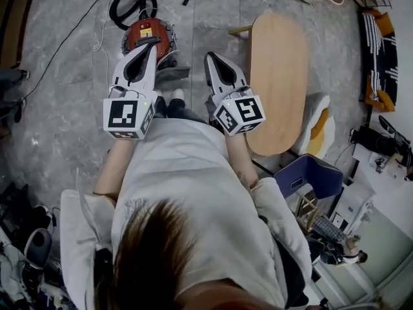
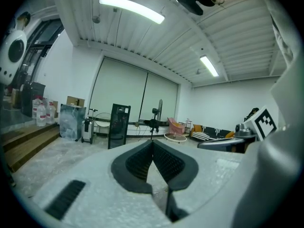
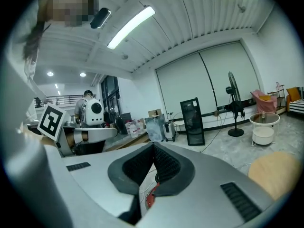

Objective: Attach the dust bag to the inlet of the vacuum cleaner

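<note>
The red vacuum cleaner (image 1: pixel 147 35) lies on the grey floor ahead of the person's feet, with its black hose (image 1: pixel 129 2) coiled behind it. A grey flap (image 1: pixel 175 73) juts out at its near side. I can find no dust bag in any view. My left gripper (image 1: pixel 153 46) is held above the vacuum's near edge, shut and holding nothing. Just to the right, my right gripper (image 1: pixel 209 57) is also shut and holds nothing. Both point almost level across the room. The left gripper's (image 2: pixel 153 143) pads meet. Below the right gripper's (image 3: pixel 153 147) shut pads, a sliver of the red vacuum (image 3: pixel 150 199) shows.
A long oval wooden table (image 1: pixel 277 70) stands right of the grippers, with a blue chair (image 1: pixel 308 175) nearer. A thin cable (image 1: pixel 64 41) runs over the floor at the left. Farther off are a black cabinet (image 2: pixel 118 126), a standing fan (image 3: pixel 234 106) and a person with a white backpack (image 3: pixel 91 112).
</note>
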{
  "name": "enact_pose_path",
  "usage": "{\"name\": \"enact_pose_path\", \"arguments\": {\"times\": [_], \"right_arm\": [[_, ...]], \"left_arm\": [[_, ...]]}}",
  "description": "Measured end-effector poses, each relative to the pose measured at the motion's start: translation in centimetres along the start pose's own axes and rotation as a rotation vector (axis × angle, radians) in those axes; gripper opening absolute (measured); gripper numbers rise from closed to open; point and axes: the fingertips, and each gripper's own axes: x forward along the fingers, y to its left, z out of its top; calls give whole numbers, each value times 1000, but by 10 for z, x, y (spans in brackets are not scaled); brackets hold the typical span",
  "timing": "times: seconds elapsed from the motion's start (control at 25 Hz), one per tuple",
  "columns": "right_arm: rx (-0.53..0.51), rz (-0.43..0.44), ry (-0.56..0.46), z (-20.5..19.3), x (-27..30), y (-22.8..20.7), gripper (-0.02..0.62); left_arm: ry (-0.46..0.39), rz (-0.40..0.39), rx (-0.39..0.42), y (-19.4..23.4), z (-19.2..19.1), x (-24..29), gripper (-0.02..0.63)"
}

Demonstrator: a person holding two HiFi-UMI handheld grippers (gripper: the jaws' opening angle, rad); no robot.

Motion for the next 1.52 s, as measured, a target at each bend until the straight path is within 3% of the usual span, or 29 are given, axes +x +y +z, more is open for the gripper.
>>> {"name": "enact_pose_path", "arguments": {"times": [0.4, 1.52], "right_arm": [[-5, -12, -94, 19, 5, 22, 2], [-20, -52, -65, 7, 8, 20, 2]], "left_arm": [[-64, -25, 32, 12, 8, -30, 17], [-44, -96, 73, 8, 1, -17, 17]]}}
